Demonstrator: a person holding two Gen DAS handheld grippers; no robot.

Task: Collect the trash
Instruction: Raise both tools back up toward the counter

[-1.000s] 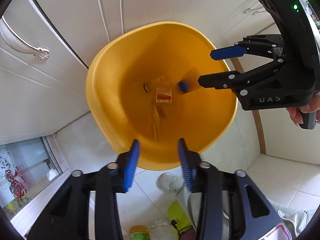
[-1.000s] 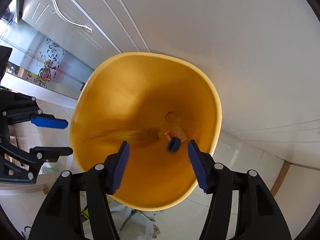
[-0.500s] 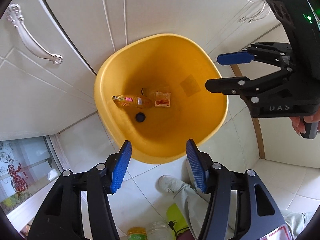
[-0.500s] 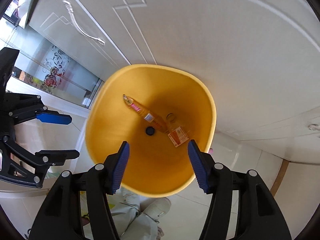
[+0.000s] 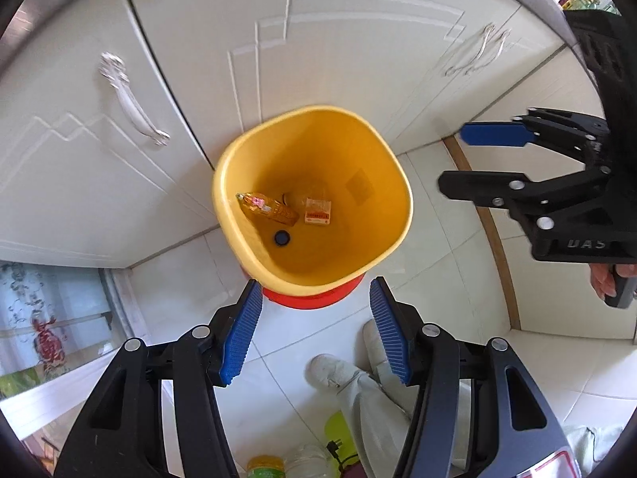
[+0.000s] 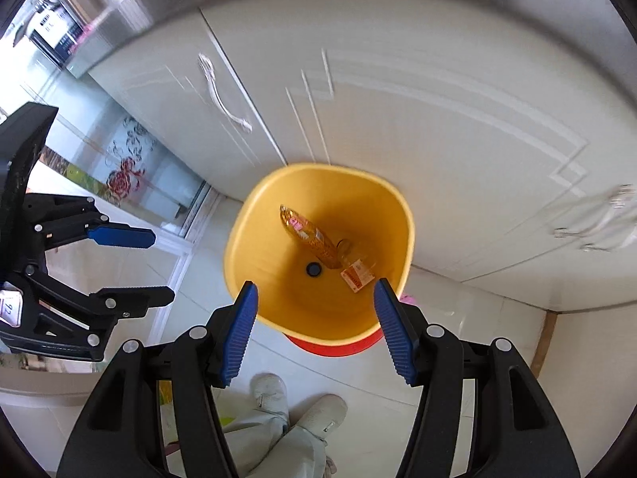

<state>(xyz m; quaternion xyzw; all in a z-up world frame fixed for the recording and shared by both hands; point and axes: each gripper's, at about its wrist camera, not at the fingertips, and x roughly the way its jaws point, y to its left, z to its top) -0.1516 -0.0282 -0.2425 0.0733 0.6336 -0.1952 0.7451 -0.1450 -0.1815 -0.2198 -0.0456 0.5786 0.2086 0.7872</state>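
yellow bin point(image 5: 382, 151) smaller, bottles point(image 5: 266, 209) settled inside

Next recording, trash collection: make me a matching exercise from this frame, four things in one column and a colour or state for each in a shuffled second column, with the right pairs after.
Things:
1. bin
2. bottle cap
3. bottle
4. left gripper

Colour or state:
A. blue, loose on the bin's bottom
B. open, nothing between its pads
C. yellow inside, standing on the floor by the cabinet doors
D. holds amber liquid, lying on its side in the bin

Pairs: 1-C, 2-A, 3-D, 4-B
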